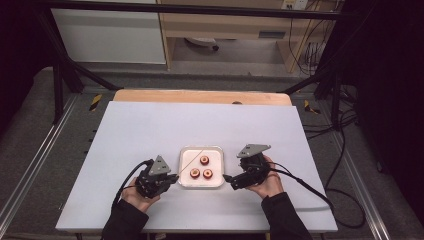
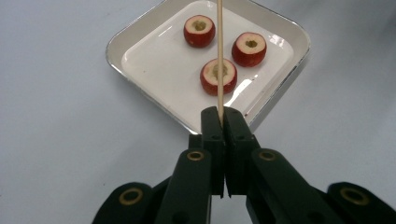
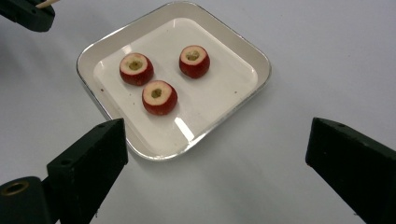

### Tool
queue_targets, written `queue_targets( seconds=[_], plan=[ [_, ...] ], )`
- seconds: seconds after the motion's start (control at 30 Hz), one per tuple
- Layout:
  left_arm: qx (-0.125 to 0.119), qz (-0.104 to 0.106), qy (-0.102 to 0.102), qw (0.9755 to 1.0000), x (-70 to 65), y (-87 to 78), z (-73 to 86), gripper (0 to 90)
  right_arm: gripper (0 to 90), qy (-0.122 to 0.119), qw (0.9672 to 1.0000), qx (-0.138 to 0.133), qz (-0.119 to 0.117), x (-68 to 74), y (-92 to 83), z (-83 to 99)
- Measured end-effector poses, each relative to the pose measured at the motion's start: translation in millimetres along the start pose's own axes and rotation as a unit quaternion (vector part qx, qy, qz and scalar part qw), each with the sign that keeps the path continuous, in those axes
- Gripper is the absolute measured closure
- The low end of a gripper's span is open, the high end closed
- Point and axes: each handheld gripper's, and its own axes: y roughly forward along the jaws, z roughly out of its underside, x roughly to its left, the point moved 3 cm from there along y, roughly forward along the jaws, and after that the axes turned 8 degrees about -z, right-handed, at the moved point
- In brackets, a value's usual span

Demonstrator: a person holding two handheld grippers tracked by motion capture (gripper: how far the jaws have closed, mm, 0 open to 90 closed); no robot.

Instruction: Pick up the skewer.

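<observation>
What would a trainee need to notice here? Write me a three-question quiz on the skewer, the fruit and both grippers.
1. True or false: the left gripper is shut on the wooden skewer.
2. How many cored red fruit pieces lie in the white square tray? A) two B) three C) four
3. Fill in: the right gripper has its jaws ____, with nothing between them.

Key
1. True. In the left gripper view the jaws clamp the skewer's near end, and the stick reaches out over the tray.
2. B. The three cored red fruit pieces sit apart from one another, cut side up.
3. Open. In the right gripper view the jaws stand wide, short of the tray's near corner.
</observation>
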Motion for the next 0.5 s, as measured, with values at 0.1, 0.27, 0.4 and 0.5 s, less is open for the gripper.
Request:
queue_targets(
  seconds=[0.1, 0.27, 0.4, 0.5],
  plan=[
    [-0.002, -0.001, -0.004, 1.0000, 2.5, -0.8, 2.8, 88.3, 6.1, 0.011, 0.9999, 0.002, -0.006, 2.5, 7.1, -7.1],
    [-0.014, -0.003, -0.012, 0.9998, 8.2, -4.3, 8.5, 88.2, 5.6, 0.016, 0.9996, 0.019, -0.008, 6.7, 18.2, -14.8],
    [-0.020, -0.001, -0.021, 0.9996, 12.0, -6.1, 11.6, 88.2, 5.4, 0.013, 0.9995, 0.030, -0.005, 9.4, 26.6, -20.0],
    [-0.022, -0.004, -0.020, 0.9995, 12.9, -6.4, 13.4, 88.2, 5.4, 0.020, 0.9992, 0.033, -0.008, 10.0, 33.2, -22.4]
  ],
)
